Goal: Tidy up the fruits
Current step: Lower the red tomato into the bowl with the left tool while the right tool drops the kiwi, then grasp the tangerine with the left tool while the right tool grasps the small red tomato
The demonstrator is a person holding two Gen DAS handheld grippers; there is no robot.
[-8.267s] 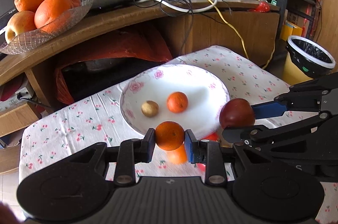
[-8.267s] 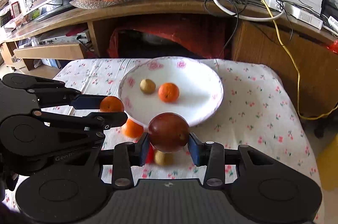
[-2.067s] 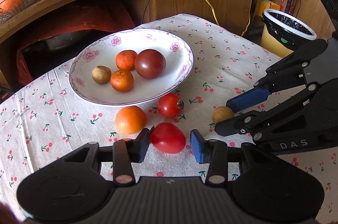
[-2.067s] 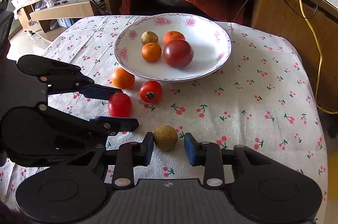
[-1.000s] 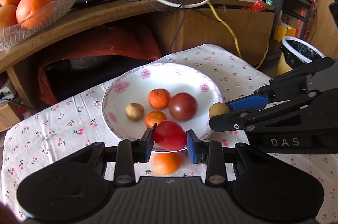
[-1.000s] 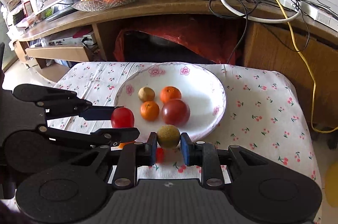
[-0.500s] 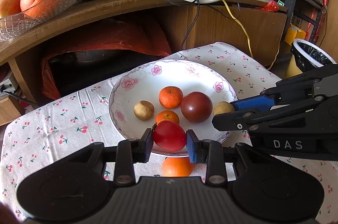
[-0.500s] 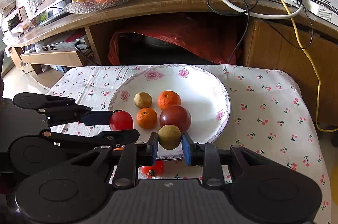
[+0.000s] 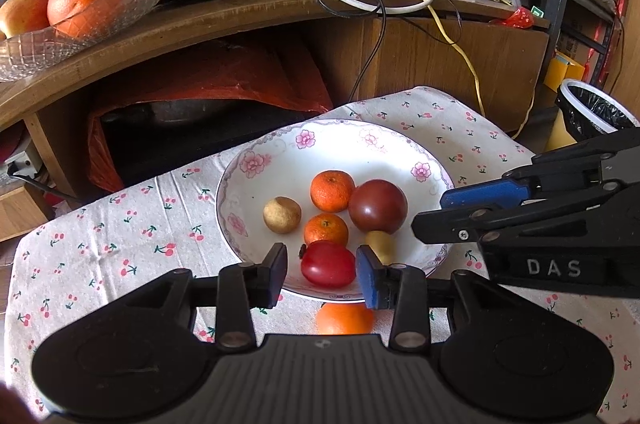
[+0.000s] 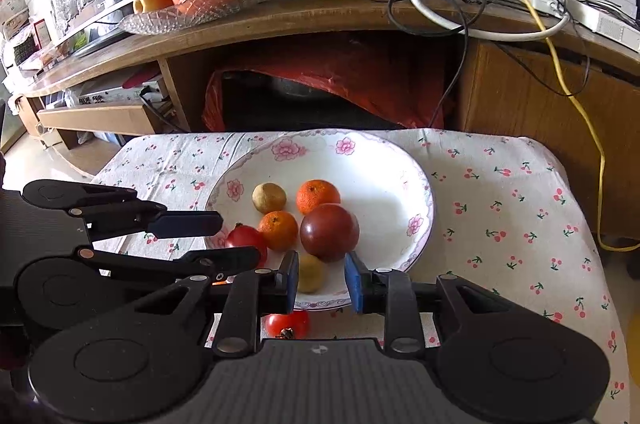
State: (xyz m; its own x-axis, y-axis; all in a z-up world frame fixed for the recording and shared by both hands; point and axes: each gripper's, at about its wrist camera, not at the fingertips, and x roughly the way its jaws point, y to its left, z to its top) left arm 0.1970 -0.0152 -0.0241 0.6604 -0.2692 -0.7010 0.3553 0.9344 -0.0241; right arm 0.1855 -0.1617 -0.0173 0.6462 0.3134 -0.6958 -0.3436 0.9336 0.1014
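A white flowered plate [image 9: 256, 160] [image 10: 380, 180] on the cherry-print cloth holds two mandarins, a dark red tomato [image 9: 378, 206] and a small brown fruit [image 9: 282, 215]. My left gripper [image 9: 321, 274] [image 10: 236, 238] hangs over the plate's near rim and its jaws are opening. A red tomato [image 9: 328, 263] [image 10: 246, 238] lies in the plate between them, with a gap at the left pad. My right gripper [image 10: 322, 280] [image 9: 430, 212] stands open beside it. A yellow-brown fruit [image 10: 310, 274] [image 9: 380, 244] rests in the plate between its fingers, untouched.
An orange [image 9: 344, 318] and a small red tomato [image 10: 286, 324] lie on the cloth just before the plate. Behind, a wooden shelf carries a glass bowl [image 10: 208, 4] of oranges and apples, plus cables. A lined bin [image 9: 592, 112] stands at the right.
Both pairs of jaws have widened. The red tomato and the yellow-brown fruit have left the pads and now rest in the plate's near side.
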